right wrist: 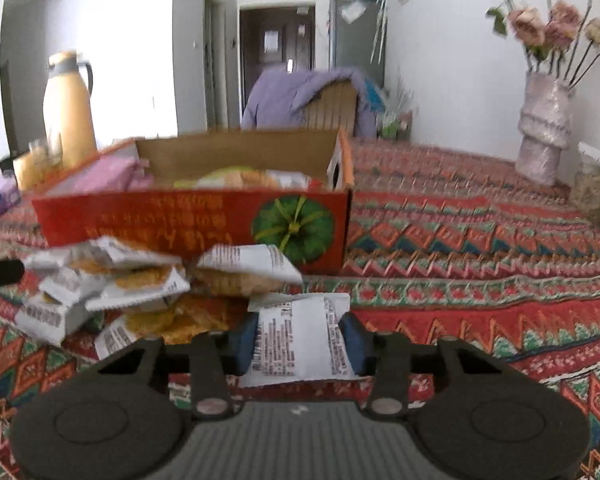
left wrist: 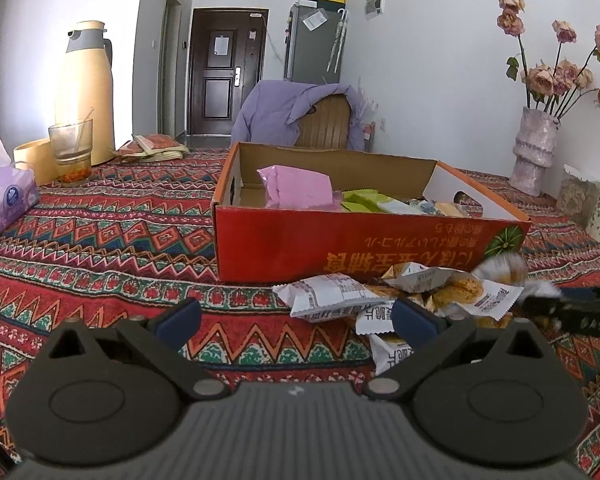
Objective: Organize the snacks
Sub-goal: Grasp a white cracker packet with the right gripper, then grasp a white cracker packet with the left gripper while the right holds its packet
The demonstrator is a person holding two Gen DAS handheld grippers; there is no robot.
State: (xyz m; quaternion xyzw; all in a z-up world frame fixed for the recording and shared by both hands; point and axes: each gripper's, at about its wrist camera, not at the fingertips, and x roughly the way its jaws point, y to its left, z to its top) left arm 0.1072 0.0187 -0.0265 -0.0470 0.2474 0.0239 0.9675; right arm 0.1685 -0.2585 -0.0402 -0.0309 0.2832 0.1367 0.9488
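A red cardboard box stands open on the patterned tablecloth, with a pink packet and several other snacks inside. In front of it lies a heap of white snack packets. My right gripper is shut on a white snack packet at the near right edge of the heap, both blue pads pressing its sides. My left gripper hangs open just left of the heap, nothing between its fingers. In the left wrist view the right gripper shows as a dark shape at the right.
A yellow thermos, a glass and a tissue pack stand at the left. A vase of dried flowers is at the right. A chair with a purple garment stands behind the table.
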